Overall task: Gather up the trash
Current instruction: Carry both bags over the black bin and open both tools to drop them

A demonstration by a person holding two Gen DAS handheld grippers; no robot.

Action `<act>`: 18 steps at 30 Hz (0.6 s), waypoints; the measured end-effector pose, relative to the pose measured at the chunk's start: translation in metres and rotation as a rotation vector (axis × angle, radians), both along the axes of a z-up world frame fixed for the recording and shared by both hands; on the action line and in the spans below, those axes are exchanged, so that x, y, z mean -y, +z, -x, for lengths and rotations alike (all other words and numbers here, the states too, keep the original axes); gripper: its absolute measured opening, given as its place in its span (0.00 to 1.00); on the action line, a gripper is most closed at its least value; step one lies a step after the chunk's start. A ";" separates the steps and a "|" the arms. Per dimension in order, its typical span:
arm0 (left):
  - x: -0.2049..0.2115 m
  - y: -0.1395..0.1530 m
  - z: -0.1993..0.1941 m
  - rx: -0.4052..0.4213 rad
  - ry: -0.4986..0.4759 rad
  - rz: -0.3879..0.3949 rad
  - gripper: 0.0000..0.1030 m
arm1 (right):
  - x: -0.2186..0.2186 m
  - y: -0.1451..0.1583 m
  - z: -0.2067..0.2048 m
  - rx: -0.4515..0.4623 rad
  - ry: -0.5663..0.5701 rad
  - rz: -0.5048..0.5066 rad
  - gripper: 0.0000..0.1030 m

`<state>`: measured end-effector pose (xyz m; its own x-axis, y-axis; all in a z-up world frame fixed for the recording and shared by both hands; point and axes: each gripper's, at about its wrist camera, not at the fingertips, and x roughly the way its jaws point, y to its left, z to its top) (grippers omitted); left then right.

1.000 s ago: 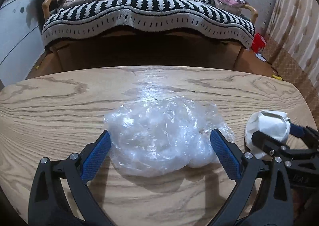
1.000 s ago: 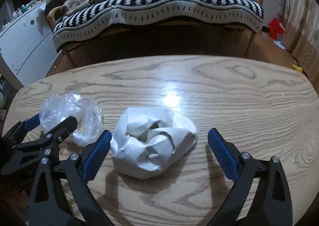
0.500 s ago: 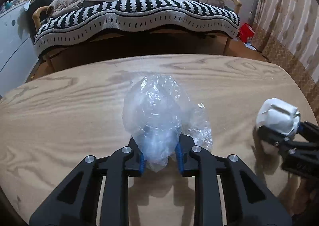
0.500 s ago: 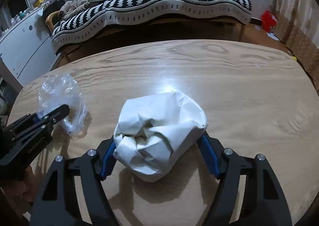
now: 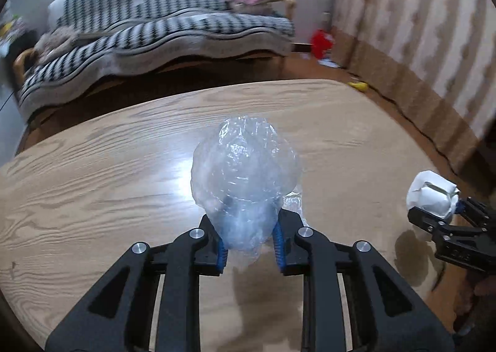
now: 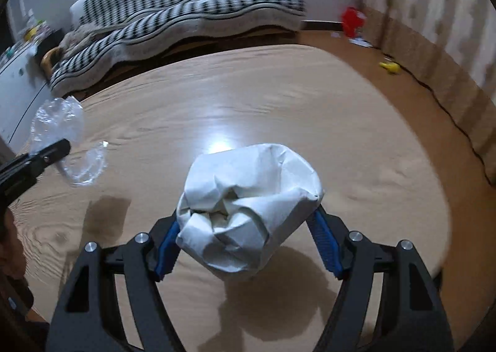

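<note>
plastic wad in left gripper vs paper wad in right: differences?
The plastic wad is clear and glossy, and the table shows through it; the paper wad is opaque matte white. The left gripper squeezes the plastic into a narrow waist; the right gripper stands wider around the bulkier paper. Both are crumpled, gripped and apparently off the table.

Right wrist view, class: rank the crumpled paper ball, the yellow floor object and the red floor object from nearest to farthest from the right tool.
1. Crumpled paper ball: clamped in the right tool.
2. Yellow floor object: on the floor, beyond the table's right edge.
3. Red floor object: farther back, by the curtain.
</note>
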<state>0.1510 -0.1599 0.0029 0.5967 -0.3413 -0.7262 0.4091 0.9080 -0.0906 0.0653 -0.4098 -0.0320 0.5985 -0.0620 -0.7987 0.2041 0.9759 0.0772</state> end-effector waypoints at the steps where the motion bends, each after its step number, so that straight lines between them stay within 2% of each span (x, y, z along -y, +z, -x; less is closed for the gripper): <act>1: 0.020 0.004 0.012 0.012 -0.034 0.002 0.22 | 0.015 0.001 0.015 0.003 -0.024 0.003 0.70; 11: 0.177 0.009 0.113 0.064 -0.339 0.040 0.22 | 0.152 -0.007 0.162 0.001 -0.312 0.013 0.70; 18: 0.270 -0.013 0.181 0.046 -0.547 0.045 0.22 | 0.236 -0.042 0.240 -0.020 -0.470 -0.122 0.70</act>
<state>-0.0299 -0.4302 -0.0106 0.3547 -0.6404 -0.6812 0.8246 0.5577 -0.0949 -0.1749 -0.6455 -0.0738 0.5123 -0.2271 -0.8283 0.6235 0.7616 0.1768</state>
